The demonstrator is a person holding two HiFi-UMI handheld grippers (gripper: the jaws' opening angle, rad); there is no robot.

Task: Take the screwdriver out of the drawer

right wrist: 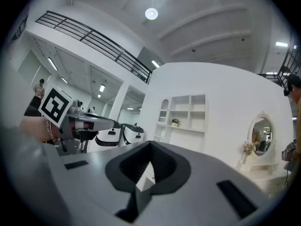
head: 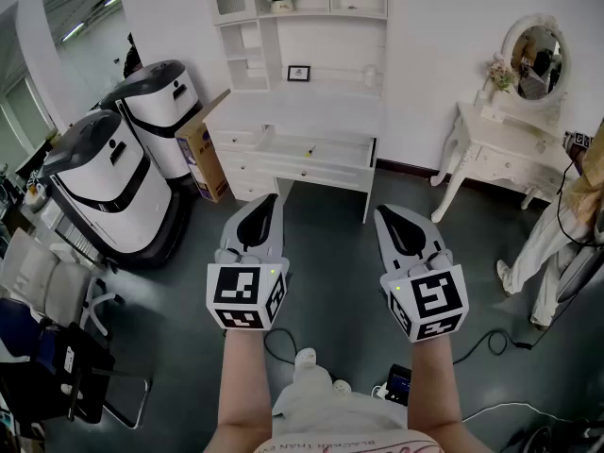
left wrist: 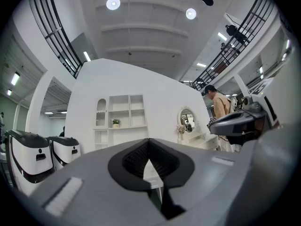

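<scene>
A white desk with a shelf unit point(head: 300, 111) stands against the far wall, and its wide drawer point(head: 283, 147) is pulled open. A small yellow-handled screwdriver point(head: 309, 149) lies inside the drawer. My left gripper point(head: 272, 200) and right gripper point(head: 384, 212) are held side by side over the dark floor, well short of the desk and pointing at it. Both have their jaws together with nothing between them. The left gripper view shows its closed jaws below the shelf unit point(left wrist: 122, 121), and the right gripper view shows the same shelf unit point(right wrist: 186, 119).
Two large white-and-black machines point(head: 113, 173) and a cardboard box point(head: 201, 149) stand left of the desk. A white dressing table with an oval mirror point(head: 510, 154) is on the right, with a person point(head: 557, 229) beside it. Cables point(head: 491, 343) lie on the floor, chairs point(head: 57, 347) at the near left.
</scene>
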